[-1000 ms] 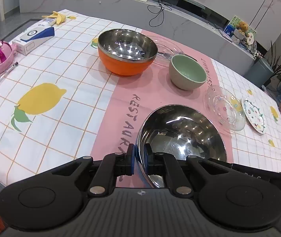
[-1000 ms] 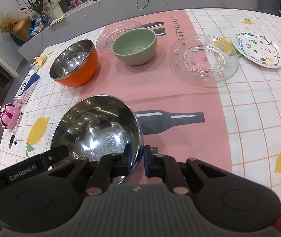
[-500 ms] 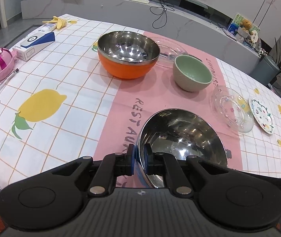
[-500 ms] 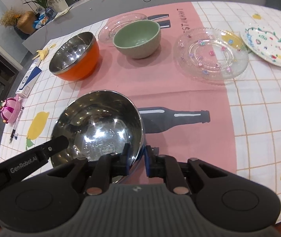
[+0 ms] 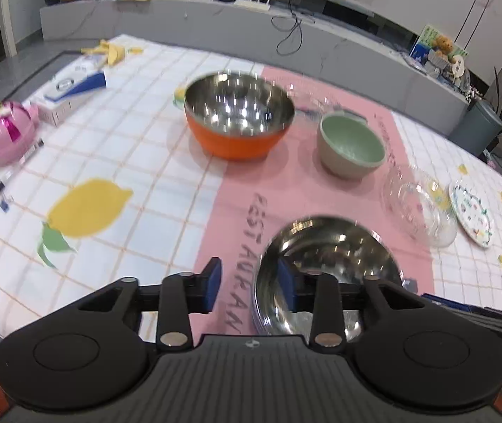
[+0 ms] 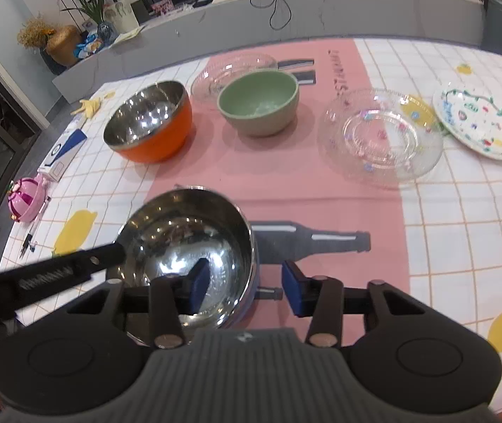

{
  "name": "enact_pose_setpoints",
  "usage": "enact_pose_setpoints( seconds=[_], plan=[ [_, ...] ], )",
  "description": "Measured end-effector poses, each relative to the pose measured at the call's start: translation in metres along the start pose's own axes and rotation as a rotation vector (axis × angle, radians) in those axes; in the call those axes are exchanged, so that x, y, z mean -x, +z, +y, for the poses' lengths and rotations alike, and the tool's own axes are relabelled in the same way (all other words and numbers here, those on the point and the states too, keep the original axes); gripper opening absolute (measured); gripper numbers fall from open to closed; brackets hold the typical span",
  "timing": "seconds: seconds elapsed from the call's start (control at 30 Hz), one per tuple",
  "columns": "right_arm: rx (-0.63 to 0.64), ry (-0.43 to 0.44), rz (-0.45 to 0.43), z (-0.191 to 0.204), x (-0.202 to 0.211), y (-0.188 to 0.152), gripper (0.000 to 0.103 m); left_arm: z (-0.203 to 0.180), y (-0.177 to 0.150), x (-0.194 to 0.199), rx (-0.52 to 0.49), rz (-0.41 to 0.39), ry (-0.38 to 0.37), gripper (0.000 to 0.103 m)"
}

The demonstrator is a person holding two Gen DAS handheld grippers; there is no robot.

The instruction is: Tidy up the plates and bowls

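Left wrist, change: Where half a second ago the left tool [image 5: 249, 287] pinched the near rim of the steel bowl [image 5: 328, 257], its pads now stand wide apart, one outside the rim and one inside, neither pressing it.
Left wrist, meaning: the bowl looks released onto the pink strip of the cloth, so this placement is judged done and both tools are free for the next dish.
Left wrist, table: the table [image 5: 117, 162] wears a checked cloth with lemons; the orange bowl [image 5: 238, 120] and green bowl [image 5: 351, 149] stand well beyond the steel one, with a glass plate [image 5: 418, 206] and a painted plate [image 5: 472, 213] off to the right.
Left wrist, clutter: a pink ornament [image 5: 6, 134], a pen [image 5: 11, 176] and a blue-and-white box [image 5: 74, 91] sit at the far left.
Left wrist, room: a grey counter [image 5: 215, 24] with a router and cables runs behind.
Right wrist, change: the right tool [image 6: 245, 287] has opened as well, straddling the steel bowl's right rim with clear gaps.
Right wrist, position: the steel bowl sits beside the printed bottle, nearer than all other dishes.
Right wrist, room: a second glass plate [image 6: 233, 70] lies behind the green bowl; plants [image 6: 92, 10] stand by the counter.
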State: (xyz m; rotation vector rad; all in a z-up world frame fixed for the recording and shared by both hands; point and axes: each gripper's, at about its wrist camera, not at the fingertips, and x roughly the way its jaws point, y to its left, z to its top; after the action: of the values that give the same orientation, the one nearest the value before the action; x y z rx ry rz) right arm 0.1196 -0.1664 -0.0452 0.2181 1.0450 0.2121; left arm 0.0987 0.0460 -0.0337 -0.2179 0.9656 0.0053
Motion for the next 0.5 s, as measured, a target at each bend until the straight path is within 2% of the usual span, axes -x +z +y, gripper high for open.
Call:
enact_pose_setpoints(
  seconds=[0.17, 0.3, 0.4, 0.5],
  plan=[
    [-0.014, -0.019, -0.053, -0.004, 0.011, 0.008, 0.052, -0.001, 0.03, 0.016, -0.068, -0.016, -0.008, 0.048],
    [-0.039, -0.016, -0.086, -0.007, 0.02, 0.02, 0.053, -0.008, 0.06, 0.025, -0.147, -0.065, 0.015, 0.048],
    [-0.035, -0.02, -0.111, -0.004, 0.026, 0.033, 0.055, -0.014, 0.082, 0.027, -0.184, -0.096, -0.001, 0.048],
    [-0.028, -0.022, -0.135, 0.001, 0.028, 0.048, 0.062, -0.02, 0.099, 0.026, -0.211, -0.132, -0.009, 0.049]
  ],
)
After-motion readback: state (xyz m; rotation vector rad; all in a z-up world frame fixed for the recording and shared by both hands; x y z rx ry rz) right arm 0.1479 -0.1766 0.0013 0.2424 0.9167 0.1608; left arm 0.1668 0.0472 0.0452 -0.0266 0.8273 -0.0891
